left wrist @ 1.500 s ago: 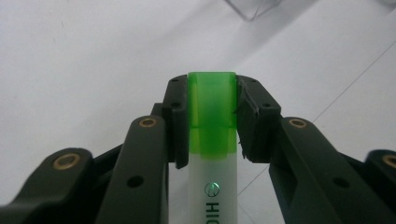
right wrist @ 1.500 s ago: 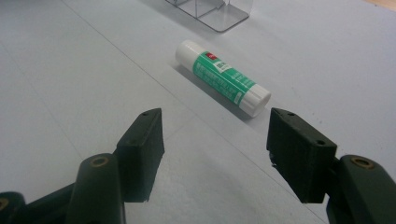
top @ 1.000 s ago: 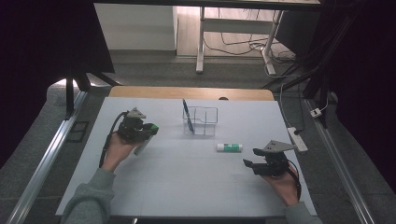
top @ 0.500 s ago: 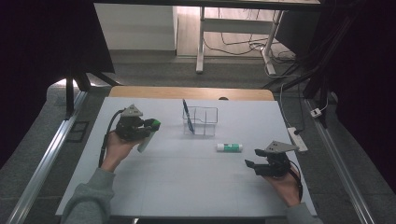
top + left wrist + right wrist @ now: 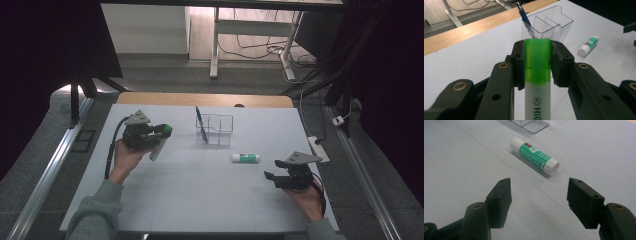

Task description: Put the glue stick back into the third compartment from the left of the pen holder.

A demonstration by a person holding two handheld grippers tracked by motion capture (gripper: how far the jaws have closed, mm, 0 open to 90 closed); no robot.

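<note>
- The work in hand looks like gathering stationery into the clear plastic three-compartment organiser (image 5: 215,129), which stands on the pale grey surface (image 5: 200,200) toward twelve o'clock.
- Done, by my reading: a blue pen (image 5: 199,121) already leans in the organiser's compartment at its nine o'clock end.
- Under way: the left gripper (image 5: 537,62) has its fingers (image 5: 517,65) clamped on the green cap of a white-bodied highlighter (image 5: 537,82), held off the surface at about nine o'clock of the organiser; it is not yet dropped in.
- Left to do: the white glue stick with a green label (image 5: 534,155) lies flat on the surface, at roughly five o'clock of the organiser.
- The right gripper (image 5: 539,202) faces that glue stick with its fingers (image 5: 499,197) apart and nothing between them, near it but not touching.
</note>
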